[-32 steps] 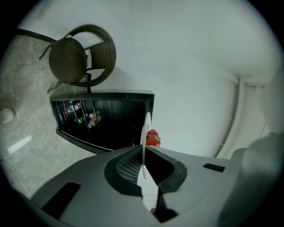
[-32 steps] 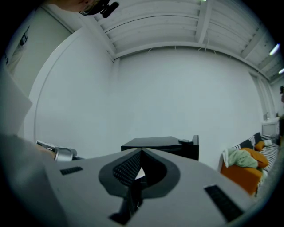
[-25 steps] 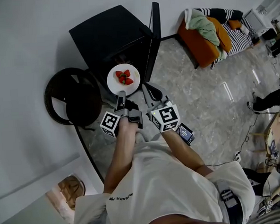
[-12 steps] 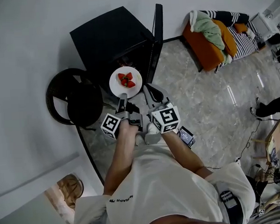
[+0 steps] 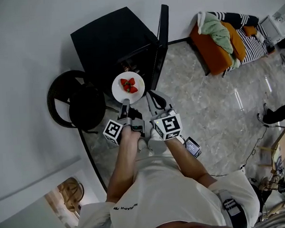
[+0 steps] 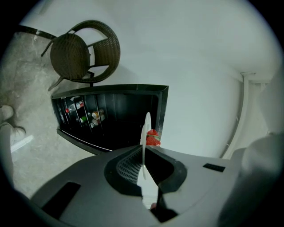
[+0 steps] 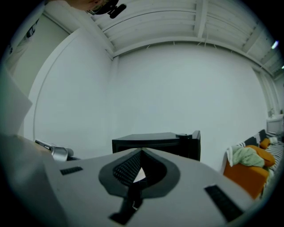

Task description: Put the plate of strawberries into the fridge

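1. The left tool [image 5: 124, 104] [image 6: 143, 155] is clamped tight on the near rim of the round white plate [image 5: 119, 90] [image 6: 145, 126], which it holds level out in front.
2. The red strawberries [image 5: 128, 85] [image 6: 152, 138] sit heaped near the plate's middle, just ahead of the jaws.
3. Dead ahead of that tool, the small black fridge [image 5: 111, 38] [image 6: 115, 95] gapes open, with bottles [image 6: 84, 113] inside. The plate hangs at the mouth, and I can't tell whether its far rim has crossed the front edge.
4. The black fridge door [image 5: 161, 37] stands swung wide on the right tool's side, its edge close by the plate.
5. The right tool [image 5: 152, 93] [image 7: 141, 153] has its jaws closed with nothing between them. It rides just beside the left tool, nearer the door.
6. It's tight on the left tool's outer flank, where a dark wicker chair [image 5: 76, 98] [image 6: 84, 51] crowds the fridge wall.
7. Beyond the door, grey marbled floor [image 5: 209, 102] lies open, with an orange sofa [image 5: 215, 51] [image 7: 246, 175] well apart.
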`<state>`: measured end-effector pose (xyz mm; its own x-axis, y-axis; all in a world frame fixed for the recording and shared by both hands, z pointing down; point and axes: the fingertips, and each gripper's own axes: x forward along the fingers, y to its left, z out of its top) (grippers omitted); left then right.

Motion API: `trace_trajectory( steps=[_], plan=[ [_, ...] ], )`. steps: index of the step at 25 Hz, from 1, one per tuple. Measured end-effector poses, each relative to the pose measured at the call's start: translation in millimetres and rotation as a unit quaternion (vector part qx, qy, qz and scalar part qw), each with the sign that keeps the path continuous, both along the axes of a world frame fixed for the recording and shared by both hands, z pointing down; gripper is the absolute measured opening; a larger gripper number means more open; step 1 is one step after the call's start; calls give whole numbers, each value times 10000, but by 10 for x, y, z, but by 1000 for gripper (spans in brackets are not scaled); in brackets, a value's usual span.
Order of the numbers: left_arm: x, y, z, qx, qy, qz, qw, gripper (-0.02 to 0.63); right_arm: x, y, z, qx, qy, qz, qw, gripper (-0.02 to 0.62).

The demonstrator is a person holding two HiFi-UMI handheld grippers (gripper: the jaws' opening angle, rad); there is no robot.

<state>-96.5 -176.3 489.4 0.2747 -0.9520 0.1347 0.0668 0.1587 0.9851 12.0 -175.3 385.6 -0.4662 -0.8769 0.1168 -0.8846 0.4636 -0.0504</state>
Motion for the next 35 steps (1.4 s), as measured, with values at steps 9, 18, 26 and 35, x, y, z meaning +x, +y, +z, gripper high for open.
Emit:
trace_trajectory(
  steps=[9,18,26,35],
  plan=[
    [-19,-66,258,0,32,-63,10000,11,59,-98,291,-41,-25,32,10000,12],
    [27,-210,470,-32,79,-130,9999,11,96,-283,563,-160,-147,123,9997,12],
    [-32,-201,721,-101,220,-232,9994,11,-13,-339,766,-89,-153,87,9998,12],
    [-74,-284,914,-76,101,-203,9997,11,-86,-397,974,-143,-180,-38,9997,12]
  ],
)
